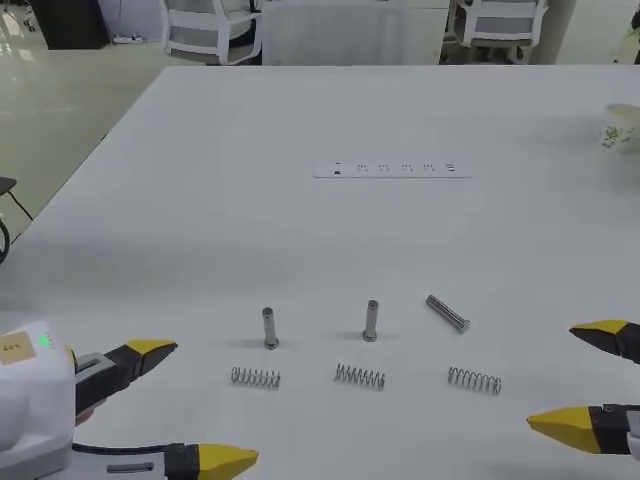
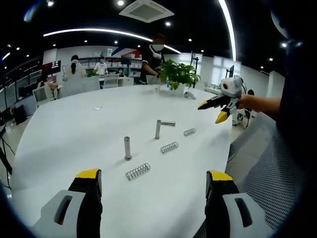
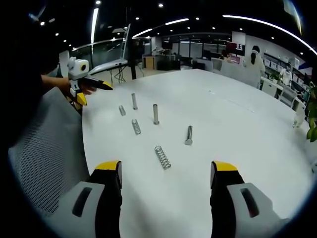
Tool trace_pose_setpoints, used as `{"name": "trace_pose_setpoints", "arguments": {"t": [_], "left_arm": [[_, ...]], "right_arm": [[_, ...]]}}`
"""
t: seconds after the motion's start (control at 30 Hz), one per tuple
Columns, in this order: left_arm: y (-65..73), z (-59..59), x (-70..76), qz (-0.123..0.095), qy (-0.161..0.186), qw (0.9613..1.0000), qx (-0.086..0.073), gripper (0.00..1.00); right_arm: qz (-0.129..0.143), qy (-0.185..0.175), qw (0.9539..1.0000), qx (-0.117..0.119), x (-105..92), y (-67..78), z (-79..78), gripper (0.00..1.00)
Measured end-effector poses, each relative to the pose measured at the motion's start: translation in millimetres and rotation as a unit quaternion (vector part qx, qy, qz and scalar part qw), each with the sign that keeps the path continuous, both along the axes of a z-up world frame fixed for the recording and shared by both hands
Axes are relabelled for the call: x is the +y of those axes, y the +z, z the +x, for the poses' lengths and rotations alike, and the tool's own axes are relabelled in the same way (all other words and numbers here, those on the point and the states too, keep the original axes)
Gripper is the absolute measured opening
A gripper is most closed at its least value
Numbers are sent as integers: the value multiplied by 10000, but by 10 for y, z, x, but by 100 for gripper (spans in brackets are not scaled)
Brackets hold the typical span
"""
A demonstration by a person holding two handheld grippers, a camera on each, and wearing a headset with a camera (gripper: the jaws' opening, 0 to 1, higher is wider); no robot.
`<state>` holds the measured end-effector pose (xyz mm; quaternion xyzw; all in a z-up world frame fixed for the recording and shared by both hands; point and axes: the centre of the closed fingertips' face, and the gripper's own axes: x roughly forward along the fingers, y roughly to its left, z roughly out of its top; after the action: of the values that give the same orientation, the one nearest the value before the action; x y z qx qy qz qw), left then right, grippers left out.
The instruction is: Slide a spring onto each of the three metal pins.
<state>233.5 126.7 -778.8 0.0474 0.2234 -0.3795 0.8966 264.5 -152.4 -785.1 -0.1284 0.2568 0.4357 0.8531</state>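
Observation:
Three metal pins rest on the white table [image 1: 320,240]. The left pin [image 1: 269,328] and the middle pin [image 1: 371,321] stand upright, and the right pin [image 1: 447,313] lies on its side. A bare spring lies in front of each: left spring [image 1: 255,377], middle spring [image 1: 360,376], right spring [image 1: 474,380]. My left gripper [image 1: 190,405] is open at the near left, short of the left spring [image 2: 137,171], with nothing in it. At the near right, my right gripper [image 1: 570,378] is open beside the right spring [image 3: 162,157], also holding nothing.
A white power strip [image 1: 392,169] lies flat mid-table behind the pins. A paper cup [image 1: 622,128] stands at the far right edge. Office chairs [image 1: 210,30] line the far side. A potted plant [image 2: 177,74] and people are beyond the table.

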Motion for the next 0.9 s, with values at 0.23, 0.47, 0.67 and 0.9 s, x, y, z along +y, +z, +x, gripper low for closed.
{"name": "trace_pose_setpoints", "arguments": {"t": [0.23,0.47,0.67,0.9], "left_arm": [[32,-21,6,-16,60,10000,-52,83],[103,-56,13,-55,116,9998,-127,83],[167,-74,-10,-90,122,9997,-203,83],[196,-82,-31,-113,138,9995,-247,83]], "right_arm": [[0,24,10000,-57,22,55,99,71],[-58,105,9999,-76,89,74,200,69],[-54,112,9998,-132,151,88,365,67],[-77,145,9998,-151,268,102,565,66]]}}
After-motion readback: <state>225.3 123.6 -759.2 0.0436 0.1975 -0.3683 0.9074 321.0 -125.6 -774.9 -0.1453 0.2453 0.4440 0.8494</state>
